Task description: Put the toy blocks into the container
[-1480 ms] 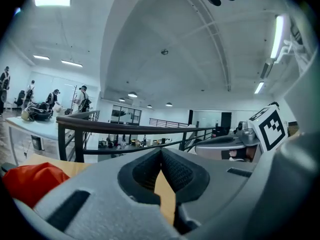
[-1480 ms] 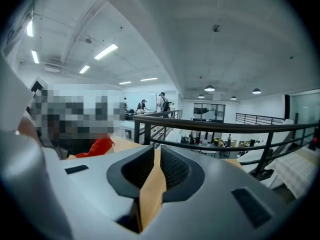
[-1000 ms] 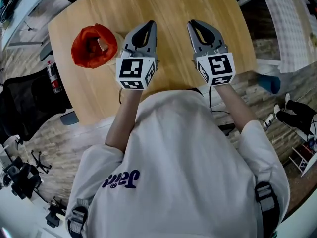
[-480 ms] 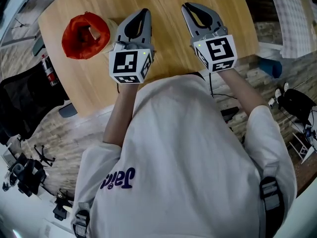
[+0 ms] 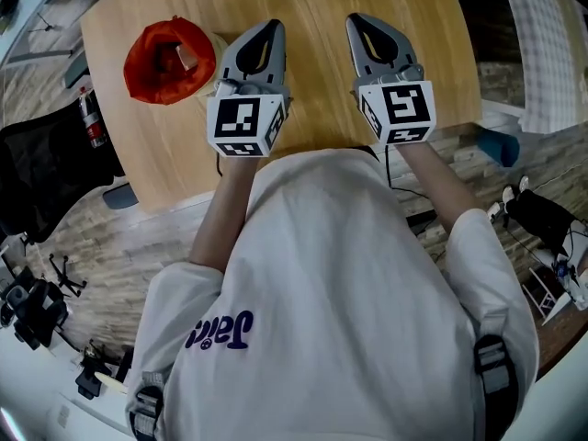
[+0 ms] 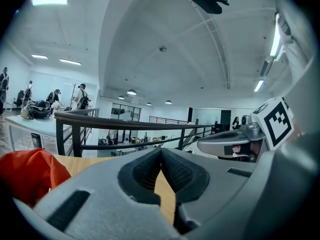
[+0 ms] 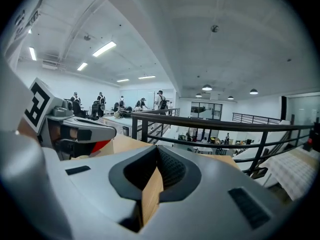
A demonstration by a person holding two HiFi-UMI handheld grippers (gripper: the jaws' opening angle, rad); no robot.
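Note:
A red fabric container [image 5: 168, 60] stands on the round wooden table [image 5: 312, 99] at the left, and a pale block [image 5: 186, 56] shows in its mouth. Just right of it my left gripper [image 5: 267, 28] hovers with its jaws shut and nothing between them. In the left gripper view the container [image 6: 30, 176] is a red lump at the lower left. My right gripper [image 5: 361, 22] is level with the left one, further right. Its jaws have just been closing and are now shut on nothing. No loose block shows on the table.
A pale object [image 5: 219, 46] lies between the container and the left gripper, half hidden. A black chair [image 5: 46, 173] and a fire extinguisher [image 5: 89, 118] stand beyond the table's left edge. A checked cloth [image 5: 542, 53] hangs at the right. A dark railing [image 6: 100, 121] runs behind the table.
Both grippers stay in almost the same place over the table. The head view has swung a little, so the table and the container sit slightly differently in it.

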